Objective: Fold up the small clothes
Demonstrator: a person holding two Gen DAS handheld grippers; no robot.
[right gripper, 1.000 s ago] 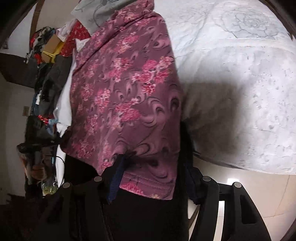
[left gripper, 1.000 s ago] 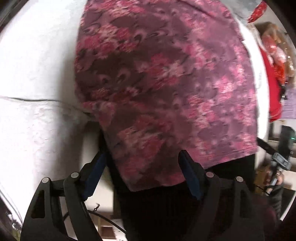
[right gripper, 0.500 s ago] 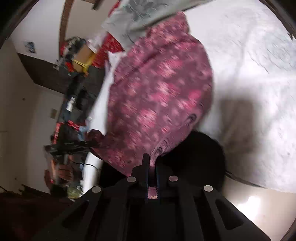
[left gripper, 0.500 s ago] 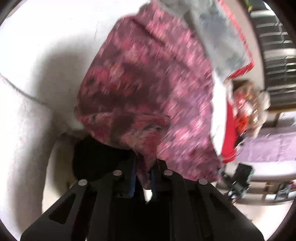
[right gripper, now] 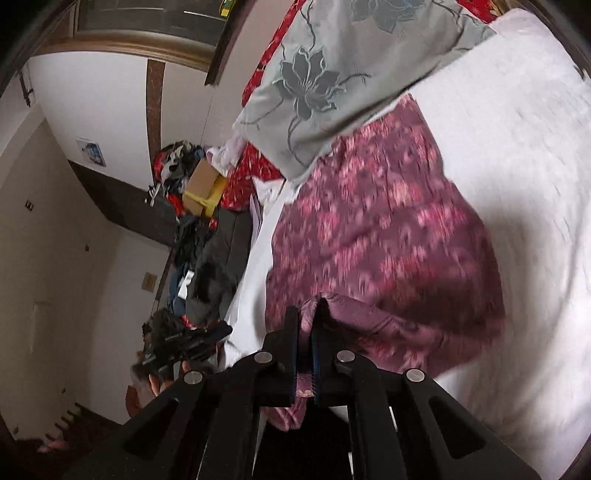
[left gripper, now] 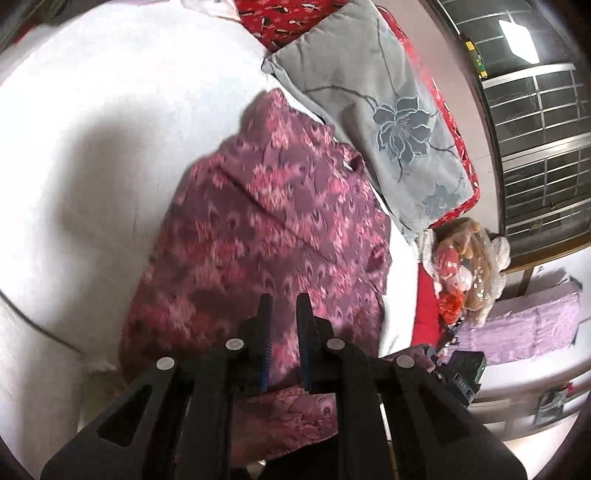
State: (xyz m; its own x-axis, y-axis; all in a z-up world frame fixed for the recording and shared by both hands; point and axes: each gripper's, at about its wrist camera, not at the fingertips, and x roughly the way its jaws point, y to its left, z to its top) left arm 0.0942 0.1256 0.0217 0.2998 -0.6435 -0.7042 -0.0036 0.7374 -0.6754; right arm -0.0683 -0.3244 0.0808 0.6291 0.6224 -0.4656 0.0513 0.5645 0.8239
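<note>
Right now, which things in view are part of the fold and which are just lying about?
In the job:
- purple floral garment, near edge lifted off the white bedcover
- left gripper, shut on its hem
- right gripper, shut on its hem

Lying about:
- grey flower pillow
- red bedding
- doll
- cardboard box

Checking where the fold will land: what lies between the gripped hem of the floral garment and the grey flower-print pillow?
Only the floral garment's own cloth, spread over the white bedding; its far end meets the grey pillow. Both wrist views show this.
</note>
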